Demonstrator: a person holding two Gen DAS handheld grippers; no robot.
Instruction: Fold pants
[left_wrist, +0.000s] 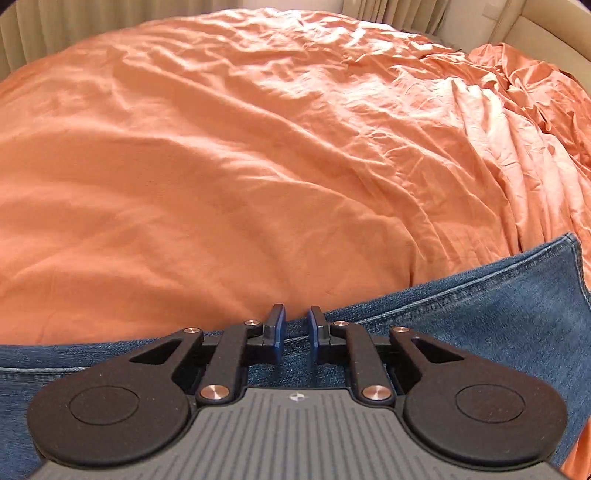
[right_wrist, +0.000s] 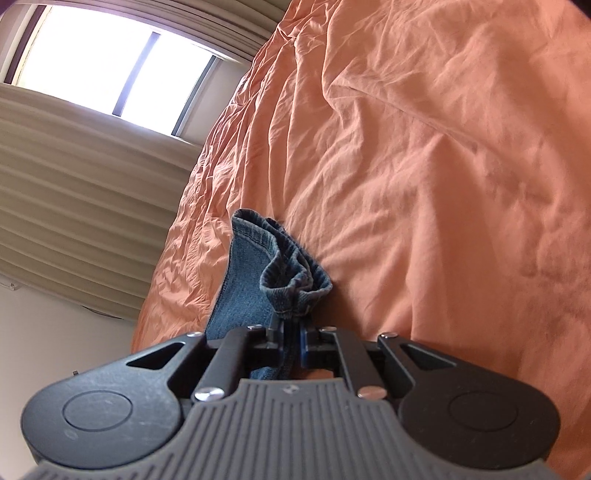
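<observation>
**Currently: right gripper clamped on jeans hem, left gripper narrow gap over jeans edge**

Count: one pair of blue jeans, two grippers, one orange bedsheet, one window, curtains on both sides of it.

Right gripper: jaws pinched together on denim. Cloth passes between the two blue pads and bunches up just past the tips. What sticks out is a hemmed end of the jeans, stitched hem visible, folded over itself into a loose ruffle. Looks like a leg cuff, but I can't say for sure. That end stands up off the sheet rather than lying flat.

Left gripper: two blue fingertips stand a little apart, a narrow gap between them. They sit right at the upper edge of the denim, seam line running across just under the tips. Can't tell whether the pads touch the cloth; no fabric visibly squeezed between them.

Jeans in the left wrist view: a long band of denim along the bottom of the frame, lying on the sheet, widening toward the right, where a stitched edge turns downward.

Sheet: wrinkled all over, a bunched heap at far right of the left view.

Beige pleated curtain hangs beside the bed; window bright, one dark vertical bar dividing it.
</observation>
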